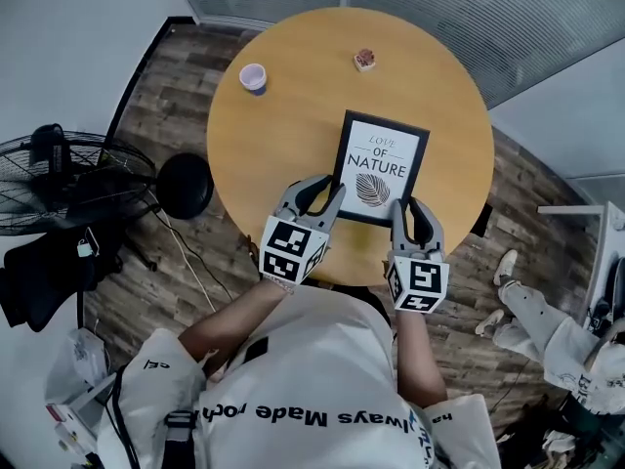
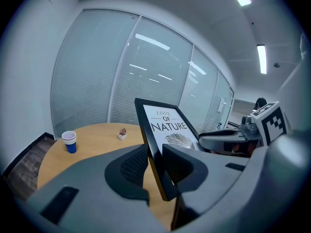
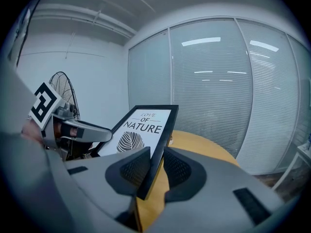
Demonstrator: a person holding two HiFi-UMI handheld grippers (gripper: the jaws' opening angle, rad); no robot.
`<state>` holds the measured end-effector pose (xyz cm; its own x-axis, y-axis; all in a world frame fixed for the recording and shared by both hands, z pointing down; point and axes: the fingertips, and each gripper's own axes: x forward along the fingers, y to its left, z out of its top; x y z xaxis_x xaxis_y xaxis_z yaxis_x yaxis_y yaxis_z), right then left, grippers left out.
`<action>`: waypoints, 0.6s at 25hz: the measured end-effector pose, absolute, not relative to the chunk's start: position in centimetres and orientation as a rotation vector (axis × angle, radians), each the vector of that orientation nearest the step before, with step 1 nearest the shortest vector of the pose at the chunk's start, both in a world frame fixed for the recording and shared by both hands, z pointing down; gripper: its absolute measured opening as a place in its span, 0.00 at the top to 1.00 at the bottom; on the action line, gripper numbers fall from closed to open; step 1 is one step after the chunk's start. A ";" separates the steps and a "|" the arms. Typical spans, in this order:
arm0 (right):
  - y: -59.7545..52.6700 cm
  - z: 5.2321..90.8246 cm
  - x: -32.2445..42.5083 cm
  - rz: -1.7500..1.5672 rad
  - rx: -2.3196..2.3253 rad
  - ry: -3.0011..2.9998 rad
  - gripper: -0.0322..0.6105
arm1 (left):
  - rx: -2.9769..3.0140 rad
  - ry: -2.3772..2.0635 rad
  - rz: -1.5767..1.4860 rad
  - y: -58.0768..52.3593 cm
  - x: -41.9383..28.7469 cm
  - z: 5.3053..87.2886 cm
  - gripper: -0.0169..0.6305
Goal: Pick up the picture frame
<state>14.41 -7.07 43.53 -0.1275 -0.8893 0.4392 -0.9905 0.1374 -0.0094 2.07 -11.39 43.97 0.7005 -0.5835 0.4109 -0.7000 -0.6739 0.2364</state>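
left gripper [image 2: 155,158], right gripper [image 3: 154,163] clamp picture frame [image 1: 379,164] (left sees cup [image 2: 69,141]).

The picture frame [image 1: 379,168] has a smooth black moulding with a dull sheen around a white paper print. The left gripper [image 1: 327,193] and right gripper [image 1: 411,210] are matt grey plastic, and their pads [image 2: 133,168] are finely dimpled. The round table [image 1: 283,135] is smooth pale wood with a satin finish. At upper left, the floor [image 1: 161,96] is rougher dark planking.
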 end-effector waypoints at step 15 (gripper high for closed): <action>-6.2 39.1 14.8 0.344 1.837 -2.136 0.79 | 2.572 -1.040 0.359 -10.5 2.5 39.9 0.81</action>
<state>14.83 -6.23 39.09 -0.1354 -0.9158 0.3781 -0.9882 0.1523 0.0152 2.46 -10.54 39.87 0.6995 -0.6205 0.3544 -0.7071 -0.6727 0.2179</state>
